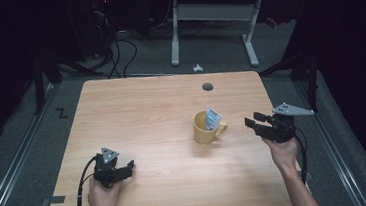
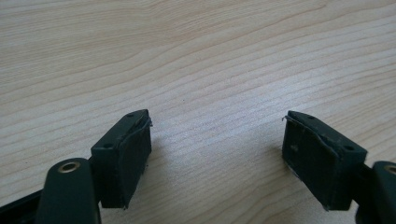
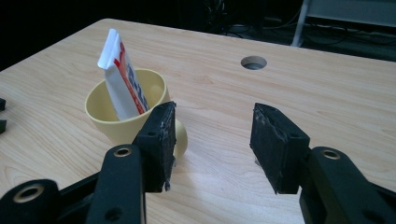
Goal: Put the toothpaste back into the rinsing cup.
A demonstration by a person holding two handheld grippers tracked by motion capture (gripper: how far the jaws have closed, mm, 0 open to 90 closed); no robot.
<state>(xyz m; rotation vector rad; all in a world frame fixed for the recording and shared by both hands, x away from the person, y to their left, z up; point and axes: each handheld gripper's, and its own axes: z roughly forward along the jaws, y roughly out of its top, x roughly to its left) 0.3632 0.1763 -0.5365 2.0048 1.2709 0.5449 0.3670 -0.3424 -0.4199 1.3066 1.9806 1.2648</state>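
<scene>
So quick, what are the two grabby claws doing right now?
Left gripper: open, holding nothing, just above the table.
Right gripper: open, holding nothing, beside the yellow mug.

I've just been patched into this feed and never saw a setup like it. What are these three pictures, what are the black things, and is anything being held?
A person stands at a wooden table with a hand-held two-jaw tool in each hand. The high view looks down from above: the left gripper is low at the near left, the right gripper at the right, close to a yellow mug.

The other two pictures come from cameras riding on the grippers, looking along their black jaws. The left gripper is open over bare wood. The right gripper is open too, holding nothing, its jaws close beside the mug. A tube with a red and white label stands upright in the mug.
</scene>
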